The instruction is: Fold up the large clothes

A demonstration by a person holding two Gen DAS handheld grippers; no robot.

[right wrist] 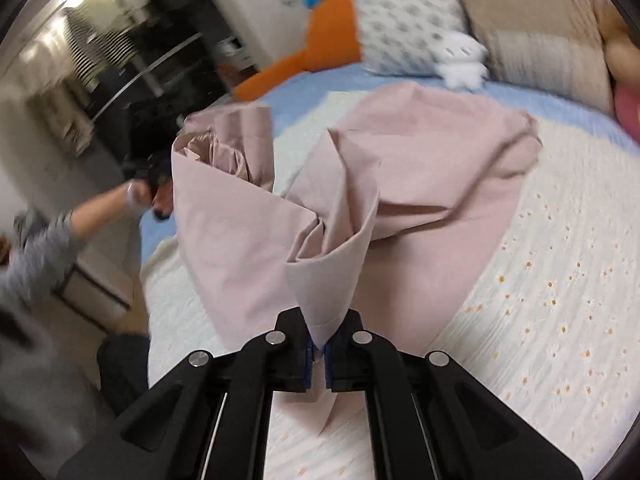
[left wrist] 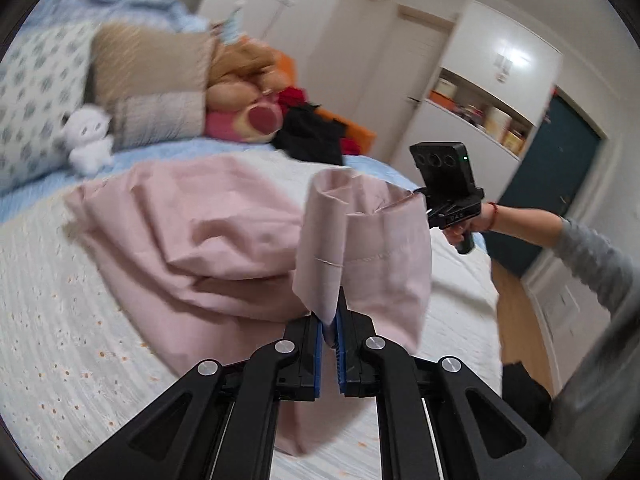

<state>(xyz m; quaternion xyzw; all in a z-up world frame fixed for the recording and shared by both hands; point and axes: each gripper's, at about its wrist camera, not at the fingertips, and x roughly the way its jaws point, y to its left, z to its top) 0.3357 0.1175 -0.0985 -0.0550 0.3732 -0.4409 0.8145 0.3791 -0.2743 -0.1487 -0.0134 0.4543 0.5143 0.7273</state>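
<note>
A large pale pink cloth (left wrist: 208, 232) lies crumpled on the bed's white quilted cover (left wrist: 60, 320). My left gripper (left wrist: 330, 324) is shut on one lifted edge of it, and the fabric stands up from the blue pads. In the right wrist view, my right gripper (right wrist: 319, 344) is shut on another edge of the pink cloth (right wrist: 432, 168), which rises in a cone from the jaws. The stretch of cloth between the two grippers hangs above the cover (right wrist: 540, 280). A hand holds the right gripper's black body (left wrist: 446, 184) at the cloth's far corner.
Patterned and beige pillows (left wrist: 148, 68), a white plush toy (left wrist: 90, 140), a pink and brown plush (left wrist: 256, 112) and dark clothes (left wrist: 312, 136) crowd the head of the bed. A white wardrobe (left wrist: 492, 80) and a teal door (left wrist: 560, 168) stand beyond. A grey-sleeved arm (right wrist: 48, 252) reaches in.
</note>
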